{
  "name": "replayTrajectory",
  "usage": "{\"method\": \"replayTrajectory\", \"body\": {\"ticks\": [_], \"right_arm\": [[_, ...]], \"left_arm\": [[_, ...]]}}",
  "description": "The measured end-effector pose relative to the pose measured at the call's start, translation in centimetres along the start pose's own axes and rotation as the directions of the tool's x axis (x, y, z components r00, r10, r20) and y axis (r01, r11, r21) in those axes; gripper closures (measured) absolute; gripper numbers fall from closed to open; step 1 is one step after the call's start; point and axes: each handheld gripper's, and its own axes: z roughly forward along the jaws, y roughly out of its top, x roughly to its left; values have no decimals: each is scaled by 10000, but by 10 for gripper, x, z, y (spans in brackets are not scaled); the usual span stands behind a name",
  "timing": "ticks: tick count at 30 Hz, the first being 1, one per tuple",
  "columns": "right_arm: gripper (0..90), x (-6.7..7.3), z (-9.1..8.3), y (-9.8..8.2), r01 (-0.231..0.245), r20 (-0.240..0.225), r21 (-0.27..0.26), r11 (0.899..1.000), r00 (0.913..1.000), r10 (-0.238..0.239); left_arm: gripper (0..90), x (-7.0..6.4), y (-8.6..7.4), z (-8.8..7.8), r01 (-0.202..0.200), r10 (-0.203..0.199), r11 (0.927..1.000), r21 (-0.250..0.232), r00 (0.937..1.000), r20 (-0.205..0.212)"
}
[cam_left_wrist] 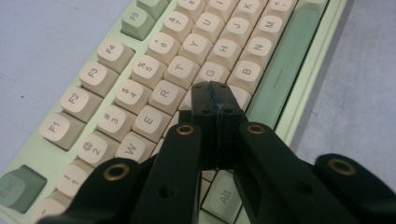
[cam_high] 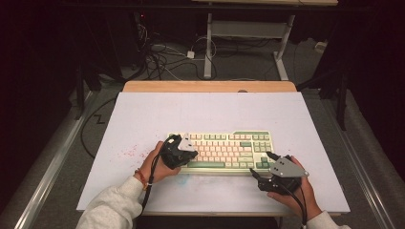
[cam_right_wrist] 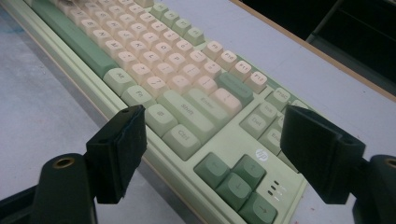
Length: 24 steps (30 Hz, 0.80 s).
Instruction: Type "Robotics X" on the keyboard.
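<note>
pressing seemed underway: the left gripper (cam_left_wrist: 215, 95) had its jaws clenched together, empty, tips down on the letter keys near g and v of the keyboard (cam_high: 224, 150), which lay mid-table. the right gripper (cam_right_wrist: 212, 154) hung released by the arrow keys, its part likely ahead.
</note>
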Motion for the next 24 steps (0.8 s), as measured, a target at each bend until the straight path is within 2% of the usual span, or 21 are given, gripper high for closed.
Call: {"method": "replayTrajectory", "body": {"ticks": [16,24], "right_arm": [[231,1,1,-1,72,-56,163,9998,10000,-72],[231,1,0,0,63,-17,97,9999,10000,-63]], "left_arm": [[880,-3,-1,6,-257,257,9993,290,9997,-22],[870,-5,0,-3,-519,522,9986,92,9978,-420]]}}
